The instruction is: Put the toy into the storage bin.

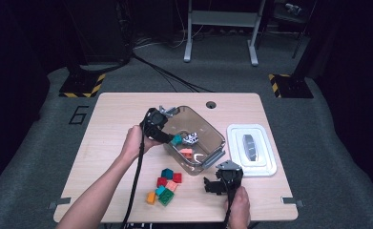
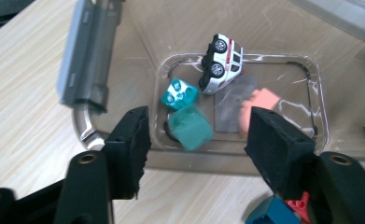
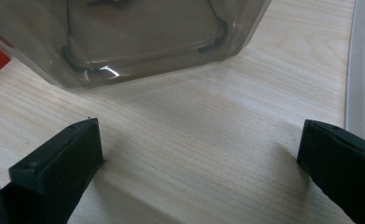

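Note:
My left gripper (image 1: 170,138) hangs over the left rim of a clear plastic bin (image 1: 216,139). Its jaws stand apart (image 2: 201,135). A green-teal brick (image 2: 189,128) shows blurred in the gap between them, touching neither pad. Inside the bin (image 2: 124,28) lie a white toy car (image 2: 221,63) on its side, a turquoise brick (image 2: 180,93) and a salmon brick (image 2: 259,100). My right gripper (image 1: 212,185) rests low at the table's front, in front of the bin, jaws wide open (image 3: 199,154) with only bare wood between them.
Several loose bricks (image 1: 165,187) lie in a pile at the front of the table, left of the right gripper. A white lid (image 1: 251,150) sits to the bin's right. Grey latches (image 2: 84,56) flank the bin.

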{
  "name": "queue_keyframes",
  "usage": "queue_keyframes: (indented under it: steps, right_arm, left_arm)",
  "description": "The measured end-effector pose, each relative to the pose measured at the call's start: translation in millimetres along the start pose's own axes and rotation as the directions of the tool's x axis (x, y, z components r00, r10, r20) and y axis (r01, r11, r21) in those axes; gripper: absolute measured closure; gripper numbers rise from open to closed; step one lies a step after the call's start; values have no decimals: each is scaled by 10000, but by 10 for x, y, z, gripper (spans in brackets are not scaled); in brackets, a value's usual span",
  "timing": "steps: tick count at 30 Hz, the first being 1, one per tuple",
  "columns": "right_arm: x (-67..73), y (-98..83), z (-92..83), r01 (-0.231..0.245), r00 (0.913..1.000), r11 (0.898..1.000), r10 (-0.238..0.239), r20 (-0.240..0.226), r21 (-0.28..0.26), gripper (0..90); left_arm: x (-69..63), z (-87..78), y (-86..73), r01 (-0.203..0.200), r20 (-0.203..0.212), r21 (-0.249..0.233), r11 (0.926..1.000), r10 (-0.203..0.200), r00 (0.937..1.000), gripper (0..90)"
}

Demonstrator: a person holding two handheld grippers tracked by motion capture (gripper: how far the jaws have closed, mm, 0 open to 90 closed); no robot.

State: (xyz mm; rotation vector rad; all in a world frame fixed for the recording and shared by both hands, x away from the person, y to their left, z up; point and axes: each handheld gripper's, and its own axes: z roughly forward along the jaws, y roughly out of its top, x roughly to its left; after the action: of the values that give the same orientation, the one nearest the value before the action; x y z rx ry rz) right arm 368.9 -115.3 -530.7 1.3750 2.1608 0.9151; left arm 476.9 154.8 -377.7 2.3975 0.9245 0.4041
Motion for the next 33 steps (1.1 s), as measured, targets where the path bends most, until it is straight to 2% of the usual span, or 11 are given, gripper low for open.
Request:
queue_keyframes:
  steps: [8, 15, 20, 25, 31, 33]
  right_arm:
    - [0, 0, 0, -3, 10000, 10000, 3, -1, -1, 0]
    - [0, 0, 0, 1, 10000, 10000, -1, 0, -1, 0]
    - [0, 0, 0, 2, 10000, 10000, -2, 0, -1, 0]
    - [0, 0, 0, 1, 10000, 10000, -1, 1, -1, 0]
    - [1, 1, 1, 0, 10000, 10000, 0, 1, 2, 0]
    - [1, 1, 1, 1, 10000, 10000, -1, 3, 4, 0]
  left_arm:
    - [6, -291, -152, 5, -138, -477, 9989, -12, 9999, 239]
    - [-21, -462, -412, 183, -228, -704, 9973, -200, 9995, 153]
    - [-72, -493, -604, 231, -243, -600, 9979, -246, 9994, 141]
    - [-138, -456, -825, 385, -191, -360, 9986, -392, 9990, 119]
    - [-188, -367, -1045, 945, 0, 15, 9955, -945, 9955, 82]
    - [-216, -333, -1105, 959, 51, 196, 9952, -960, 9954, 64]
